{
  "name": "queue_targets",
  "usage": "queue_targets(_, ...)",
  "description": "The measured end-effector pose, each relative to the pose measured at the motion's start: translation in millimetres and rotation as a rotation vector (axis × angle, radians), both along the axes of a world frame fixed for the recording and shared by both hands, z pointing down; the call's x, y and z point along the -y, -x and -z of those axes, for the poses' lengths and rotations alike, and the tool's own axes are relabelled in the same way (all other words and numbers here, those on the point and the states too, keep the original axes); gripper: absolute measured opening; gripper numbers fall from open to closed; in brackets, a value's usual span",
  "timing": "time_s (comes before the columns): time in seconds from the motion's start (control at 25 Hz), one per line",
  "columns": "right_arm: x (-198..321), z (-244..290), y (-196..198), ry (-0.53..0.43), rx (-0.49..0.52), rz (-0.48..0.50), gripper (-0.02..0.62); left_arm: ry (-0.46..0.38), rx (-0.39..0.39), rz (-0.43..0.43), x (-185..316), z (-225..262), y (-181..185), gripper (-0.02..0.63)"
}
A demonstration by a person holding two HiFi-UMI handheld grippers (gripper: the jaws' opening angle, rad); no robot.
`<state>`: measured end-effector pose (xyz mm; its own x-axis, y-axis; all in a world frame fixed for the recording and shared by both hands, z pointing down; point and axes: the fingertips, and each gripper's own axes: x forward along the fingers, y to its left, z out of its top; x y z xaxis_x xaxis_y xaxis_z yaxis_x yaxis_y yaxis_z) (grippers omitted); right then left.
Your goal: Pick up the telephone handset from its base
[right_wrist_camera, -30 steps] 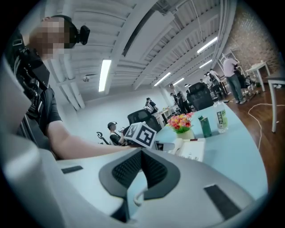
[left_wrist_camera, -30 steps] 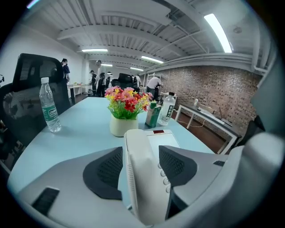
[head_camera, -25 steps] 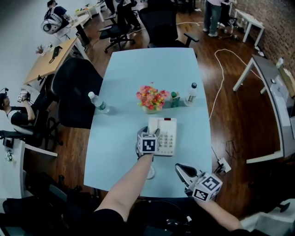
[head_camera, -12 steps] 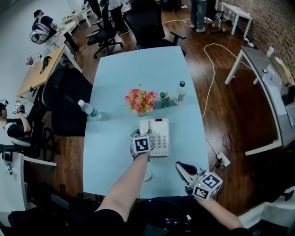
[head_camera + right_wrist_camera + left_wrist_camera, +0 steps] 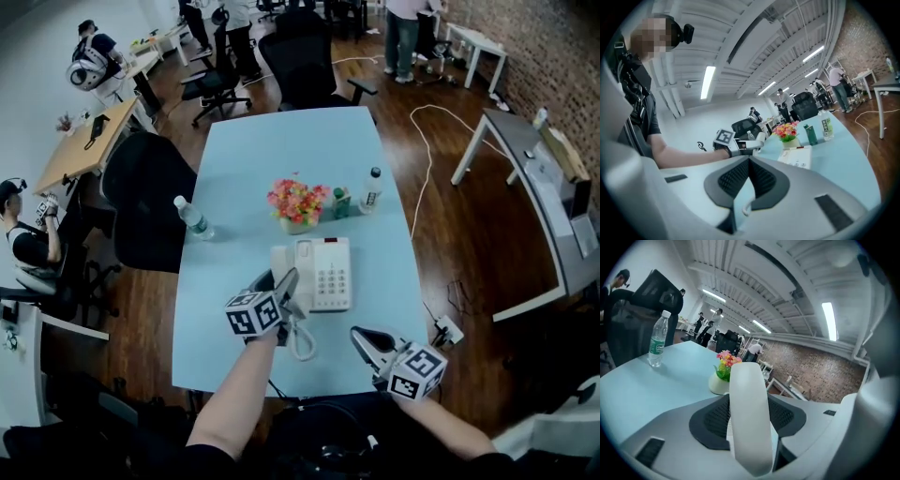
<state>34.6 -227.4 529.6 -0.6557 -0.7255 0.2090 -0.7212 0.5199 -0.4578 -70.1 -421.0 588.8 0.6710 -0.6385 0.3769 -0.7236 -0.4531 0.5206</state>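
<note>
The white telephone base [image 5: 328, 272] lies on the light blue table [image 5: 309, 141], keypad up; it also shows in the right gripper view [image 5: 799, 157]. My left gripper [image 5: 281, 283] hangs just left of and nearer than the base, shut on the white handset [image 5: 747, 418], which stands up between its dark pads [image 5: 712, 420] and is clear of the cradle. The coiled cord [image 5: 301, 339] droops from it to the table. The handset [image 5: 757, 139] is also seen in the air from the right. My right gripper [image 5: 367, 339] hovers at the table's near right, shut and holding nothing.
A pot of flowers [image 5: 300, 204], a small green bottle [image 5: 341, 202] and a water bottle [image 5: 372, 190] stand just beyond the base. Another water bottle [image 5: 195, 217] stands near the left edge. Black office chairs [image 5: 150, 197] flank the table; a white cable [image 5: 427, 159] trails on the floor to the right.
The left gripper has risen from the base and drawn back toward me and to the left, taking the handset off its cradle. The right gripper has stayed put.
</note>
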Motion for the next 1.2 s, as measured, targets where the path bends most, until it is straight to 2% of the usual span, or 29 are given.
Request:
queue_targets(0.2, -6, 10, 37, -0.024, 0.02, 0.046, 0.017, -0.014, -0.251, -0.009, -47, 48, 53, 0.235)
queue_targets(0.36, -8, 18, 61, -0.048, 0.002, 0.082, 0.017, -0.034, -0.338, 0.026, -79, 69, 99, 0.235)
queue_targets(0.56, -14, 14, 89, -0.053, -0.011, 0.128, 0.017, -0.053, -0.369, 0.051, -116, 77, 148, 0.234)
queue_targets(0.72, -19, 13, 105, -0.059, -0.024, 0.15, 0.017, -0.074, -0.349, 0.046, -144, 78, 170, 0.235)
queue_targets(0.84, -21, 12, 115, -0.064, -0.039, 0.162, 0.017, -0.072, -0.371, 0.076, -156, 76, 185, 0.235)
queue_targets(0.96, -23, 12, 125, -0.07, -0.044, 0.17, 0.017, -0.061, -0.384, 0.098, -162, 73, 196, 0.235)
queue_targets(1.2, -31, 5, 132, -0.071, -0.036, 0.163, 0.017, -0.038, -0.343, 0.079, -170, 66, 201, 0.235)
